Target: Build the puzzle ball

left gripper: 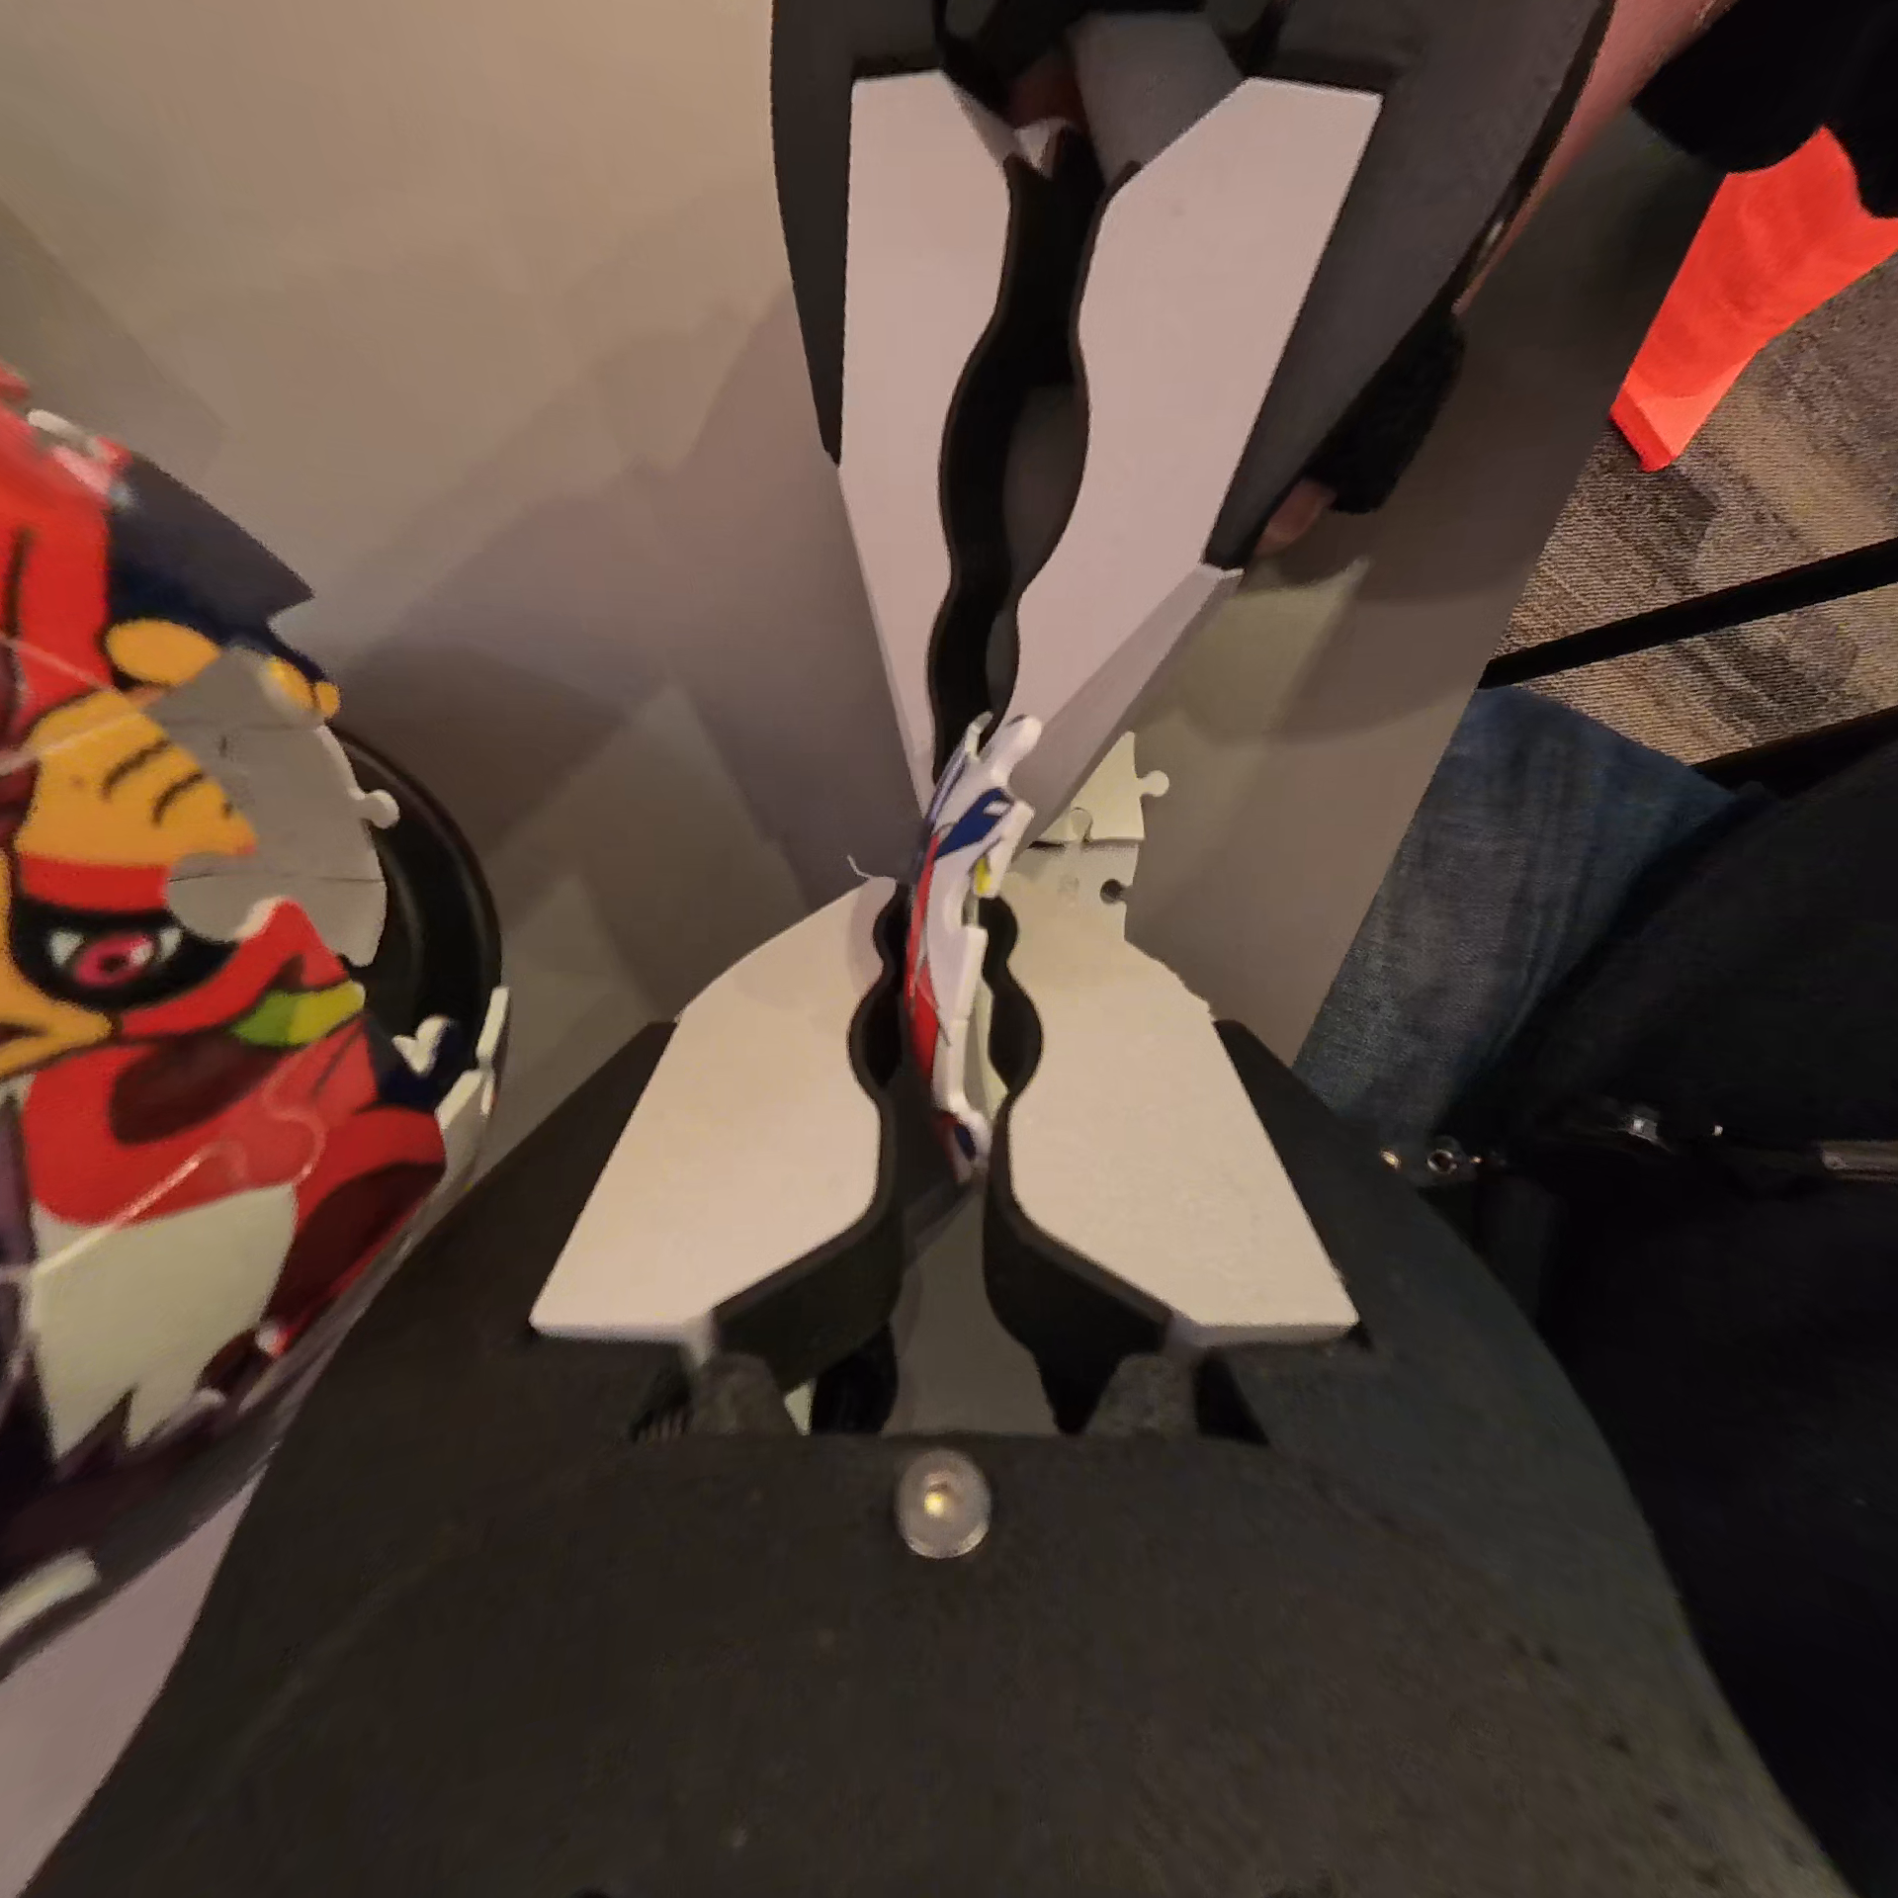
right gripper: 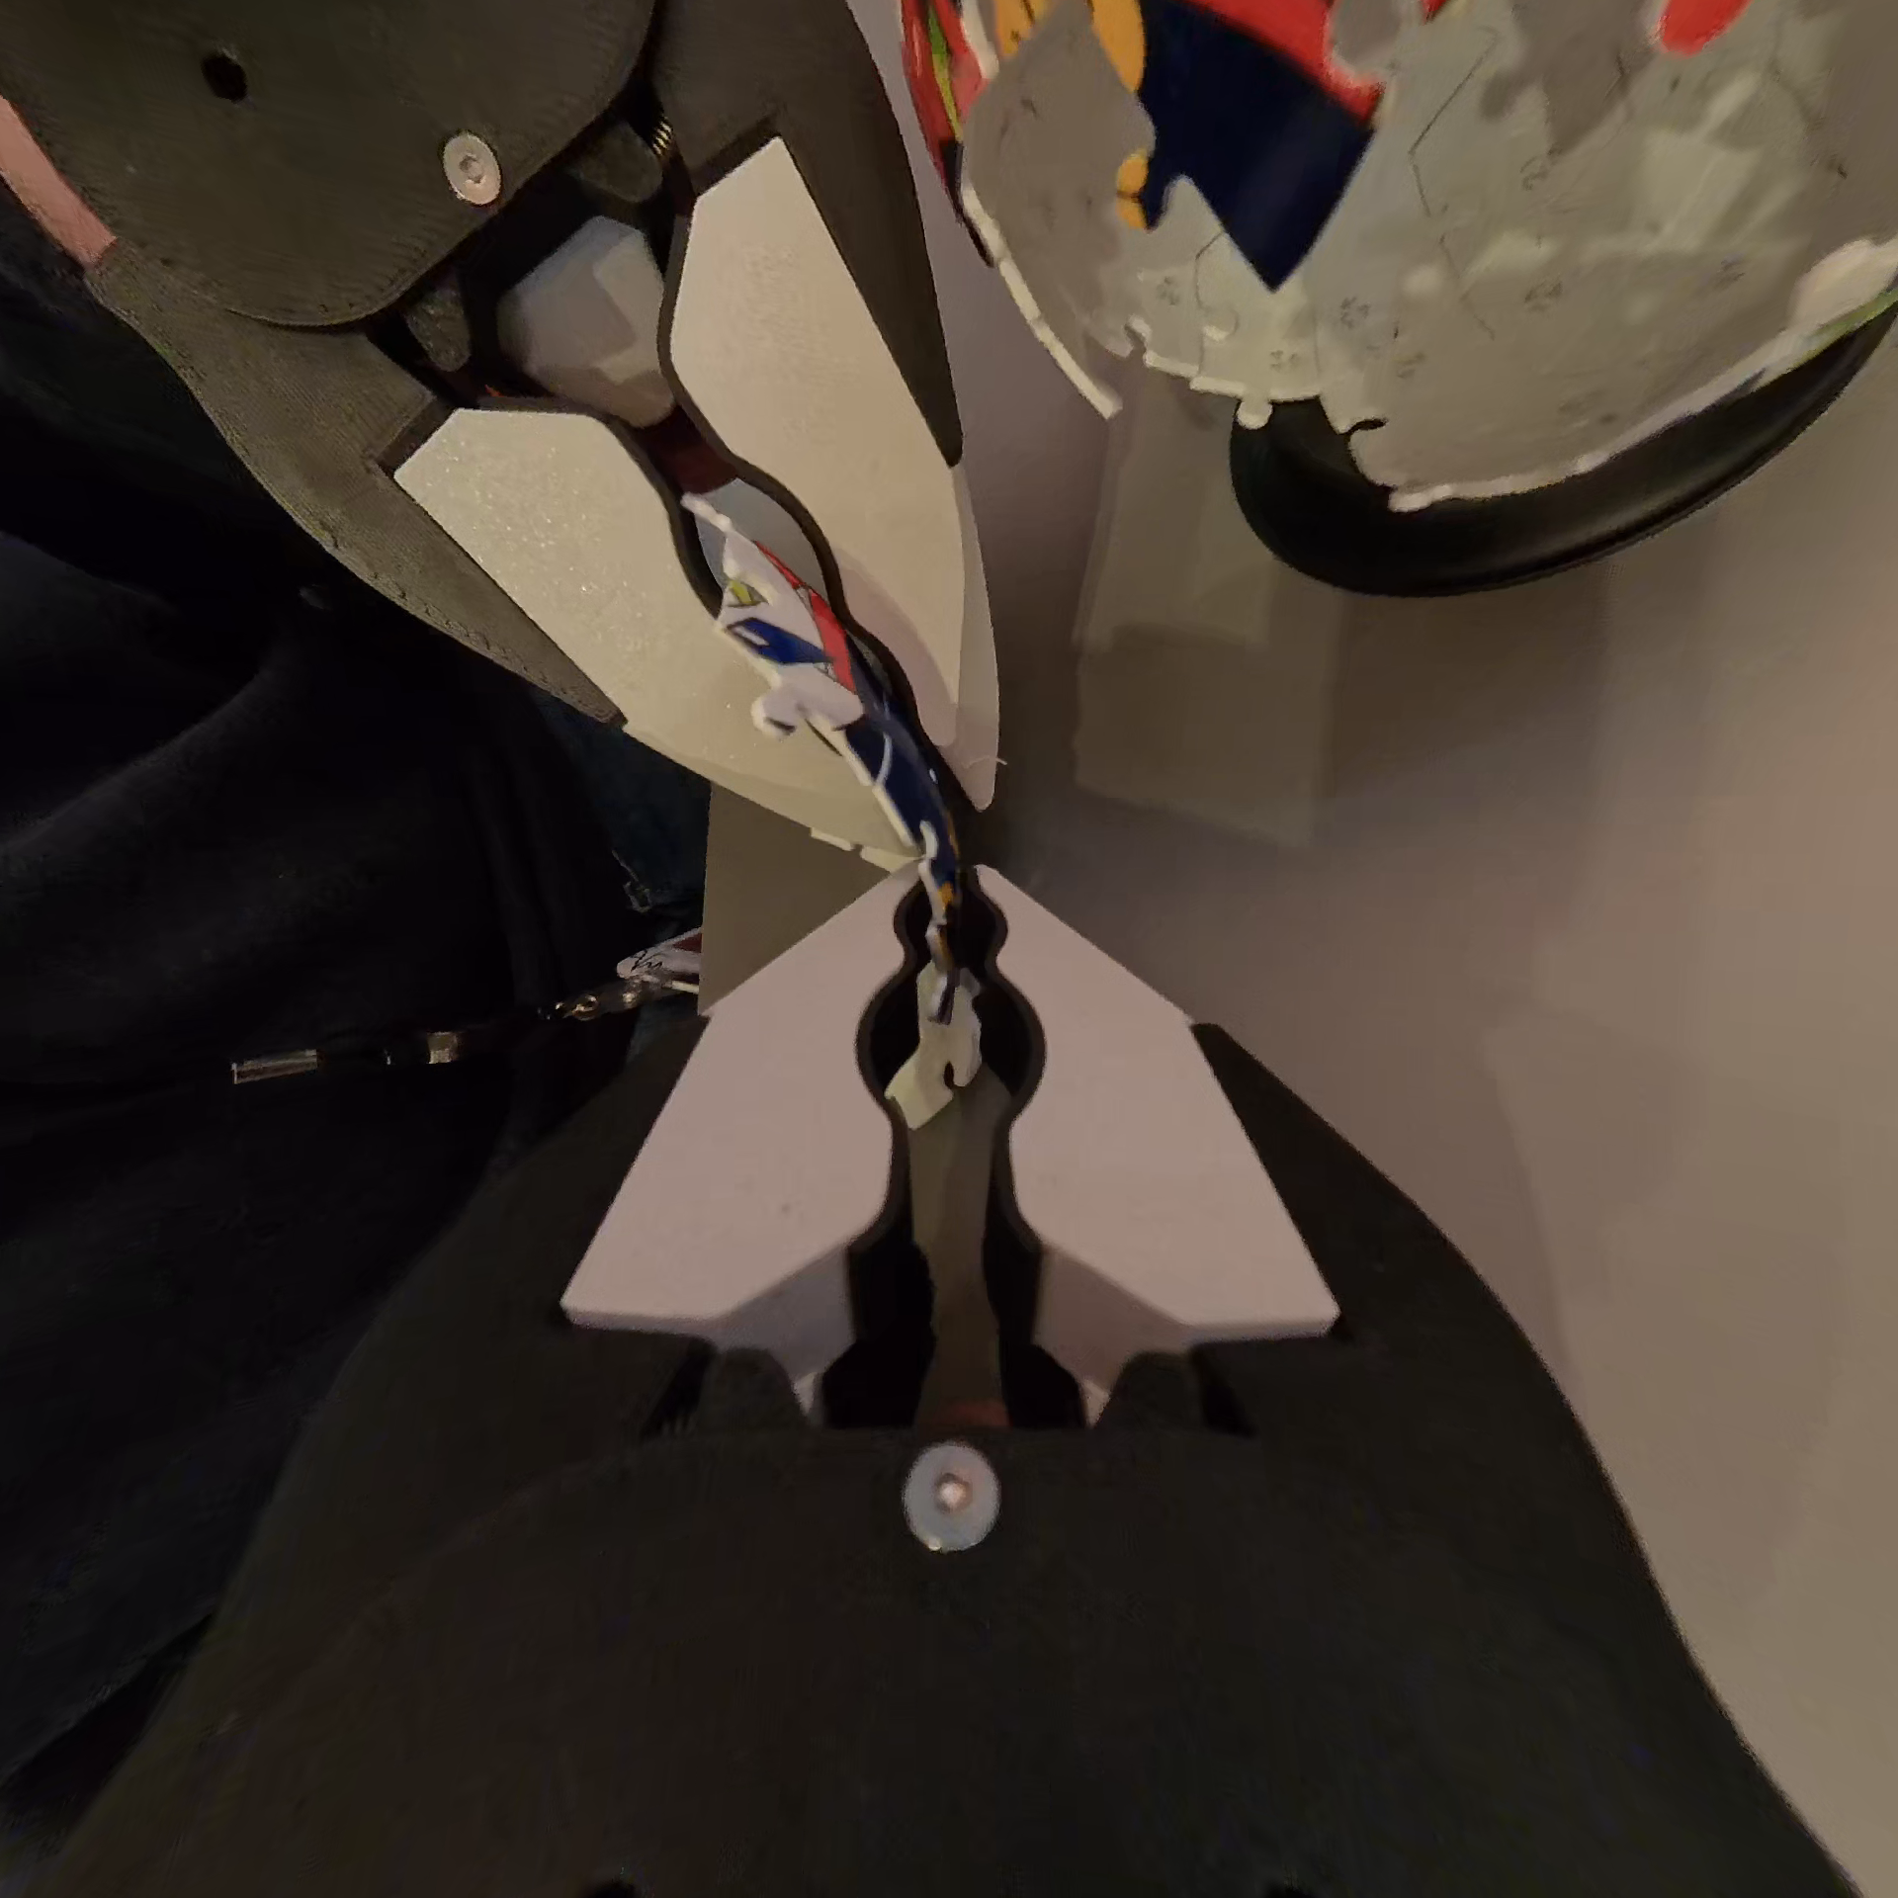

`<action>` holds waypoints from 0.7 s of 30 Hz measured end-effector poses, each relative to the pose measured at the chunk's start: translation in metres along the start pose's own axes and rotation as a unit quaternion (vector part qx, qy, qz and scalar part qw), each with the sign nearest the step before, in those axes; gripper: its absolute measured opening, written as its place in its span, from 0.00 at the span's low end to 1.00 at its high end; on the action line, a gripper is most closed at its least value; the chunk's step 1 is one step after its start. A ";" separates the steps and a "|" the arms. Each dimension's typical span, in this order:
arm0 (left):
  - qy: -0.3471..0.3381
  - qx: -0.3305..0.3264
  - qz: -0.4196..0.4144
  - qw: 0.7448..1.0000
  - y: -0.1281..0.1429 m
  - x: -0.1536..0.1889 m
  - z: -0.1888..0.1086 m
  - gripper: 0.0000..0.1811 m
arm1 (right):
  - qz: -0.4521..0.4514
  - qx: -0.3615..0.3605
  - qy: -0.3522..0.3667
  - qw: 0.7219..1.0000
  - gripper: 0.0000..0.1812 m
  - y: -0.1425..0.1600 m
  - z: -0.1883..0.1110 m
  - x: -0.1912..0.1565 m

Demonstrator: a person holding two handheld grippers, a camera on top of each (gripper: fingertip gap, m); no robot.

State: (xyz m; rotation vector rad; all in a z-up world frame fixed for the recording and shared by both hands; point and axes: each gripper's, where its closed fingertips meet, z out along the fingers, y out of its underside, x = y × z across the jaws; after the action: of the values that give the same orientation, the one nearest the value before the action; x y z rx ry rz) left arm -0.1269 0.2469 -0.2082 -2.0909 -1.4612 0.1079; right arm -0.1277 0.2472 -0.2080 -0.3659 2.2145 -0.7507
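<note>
Both my hand-held grippers, left (left gripper: 950, 1012) and right (right gripper: 950, 986), pinching same strip of puzzle pieces (left gripper: 950, 924); half-built ball (left gripper: 154, 976) beside on desk (left gripper: 514, 308).

Puzzle ball (left gripper: 175, 1007) running off left edge, motion-blurred; gripper fingers (left gripper: 781, 1109) covering most of the puzzle pieces (left gripper: 950, 986).

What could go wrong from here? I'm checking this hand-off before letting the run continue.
1. Both the left gripper and the right gripper pinch the same thin strip of joined puzzle pieces; pulling or twisting apart could bend it or pop its joints.
2. The half-built puzzle ball rests close by on a black ring; a swing could knock it off.
</note>
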 end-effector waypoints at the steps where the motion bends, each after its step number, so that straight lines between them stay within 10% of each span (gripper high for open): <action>1: -0.003 0.000 -0.002 1.000 0.000 -0.001 -0.001 0.06 | -0.002 0.003 0.004 1.000 0.01 -0.001 0.000 0.000; 21: -0.036 0.018 -0.005 0.999 -0.003 -0.007 -0.004 0.04 | 0.035 0.035 0.022 0.999 0.01 -0.004 -0.004 0.002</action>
State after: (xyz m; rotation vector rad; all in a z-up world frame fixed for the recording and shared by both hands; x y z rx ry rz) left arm -0.1310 0.2398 -0.2056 -2.0686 -1.5006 0.2061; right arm -0.1319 0.2445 -0.2047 -0.2387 2.2245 -0.8023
